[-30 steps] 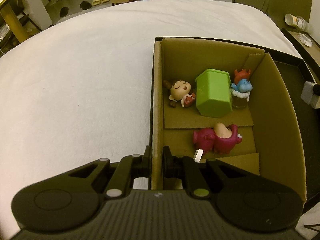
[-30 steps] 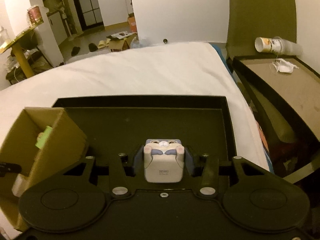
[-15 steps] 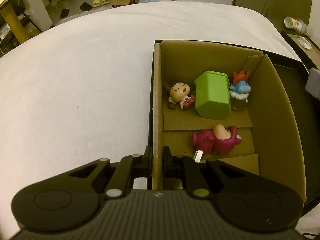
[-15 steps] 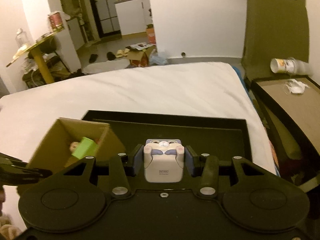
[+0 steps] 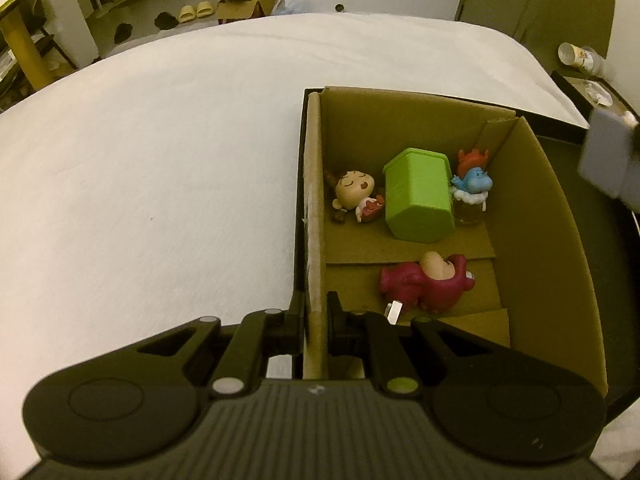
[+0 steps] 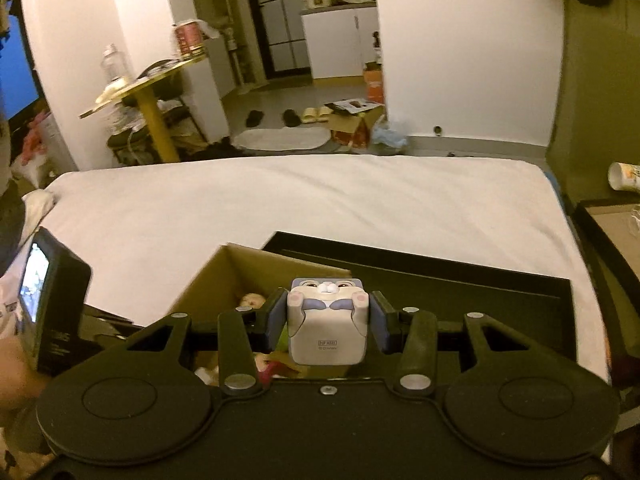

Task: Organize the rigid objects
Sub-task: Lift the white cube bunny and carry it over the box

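— White bedding fills most of what my left camera sees; what sits on it?

— My left claw point(image 5: 316, 320) is pressed together on the near left wall of the cardboard box point(image 5: 536, 216), one finger outside, one inside. The box stands in a black tray point(image 5: 608, 216) on the bed point(image 5: 160, 160). On the box floor lie a sleeping doll point(image 5: 354, 192), a green bin point(image 5: 420, 196) on its side, a blue-and-red figure point(image 5: 472, 180) against the far right wall, and a pink bear point(image 5: 428, 284) closest to my fingers.

— And the grey block at the right edge?

— That is the cube toy point(image 5: 608, 160) my other hand carries, seen just outside the box's right wall and above the tray.

— What does the right camera give?

— Bedroom, doorway and a cluttered side table point(image 6: 140, 84) behind. My right claw point(image 6: 326, 330) is pinching the cube toy point(image 6: 326, 324), a pad on each side, its rabbit face turned up and away from me.

— Where does the box lie from it?

— Ahead, below and to the left; its open top point(image 6: 236, 280) shows past the toy. I judge the toy must cross the right wall leftward, then go down into the free floor. My right hand does that; my left only steadies the box.
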The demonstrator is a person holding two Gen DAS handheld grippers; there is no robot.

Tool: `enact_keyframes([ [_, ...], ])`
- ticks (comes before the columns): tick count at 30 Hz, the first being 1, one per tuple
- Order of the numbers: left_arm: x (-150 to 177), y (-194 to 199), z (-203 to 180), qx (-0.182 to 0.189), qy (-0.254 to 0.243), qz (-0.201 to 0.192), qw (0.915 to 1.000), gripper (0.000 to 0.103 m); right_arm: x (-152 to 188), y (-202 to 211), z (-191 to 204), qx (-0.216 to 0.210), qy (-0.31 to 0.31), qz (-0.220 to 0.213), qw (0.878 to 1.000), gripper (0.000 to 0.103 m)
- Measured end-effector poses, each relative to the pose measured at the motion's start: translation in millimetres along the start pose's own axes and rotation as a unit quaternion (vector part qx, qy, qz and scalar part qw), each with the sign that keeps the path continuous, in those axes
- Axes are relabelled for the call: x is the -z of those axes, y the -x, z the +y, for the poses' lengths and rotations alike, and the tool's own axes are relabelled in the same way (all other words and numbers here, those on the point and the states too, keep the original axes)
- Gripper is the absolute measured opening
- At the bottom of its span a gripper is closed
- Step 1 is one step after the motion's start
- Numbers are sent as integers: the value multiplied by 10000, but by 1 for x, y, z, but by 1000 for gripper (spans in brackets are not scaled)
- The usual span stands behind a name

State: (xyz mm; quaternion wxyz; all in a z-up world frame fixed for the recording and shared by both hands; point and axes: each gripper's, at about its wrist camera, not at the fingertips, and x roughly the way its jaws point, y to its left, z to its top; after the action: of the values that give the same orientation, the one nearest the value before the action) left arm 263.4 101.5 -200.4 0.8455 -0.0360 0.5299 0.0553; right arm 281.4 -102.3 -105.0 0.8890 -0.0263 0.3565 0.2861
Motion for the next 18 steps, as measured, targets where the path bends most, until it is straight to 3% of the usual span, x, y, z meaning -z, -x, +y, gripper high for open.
enact_keyframes([
  [18,4,-2,16,297,-29,-81,9995,10,7,-28,56,-474,185,406,9979,43],
])
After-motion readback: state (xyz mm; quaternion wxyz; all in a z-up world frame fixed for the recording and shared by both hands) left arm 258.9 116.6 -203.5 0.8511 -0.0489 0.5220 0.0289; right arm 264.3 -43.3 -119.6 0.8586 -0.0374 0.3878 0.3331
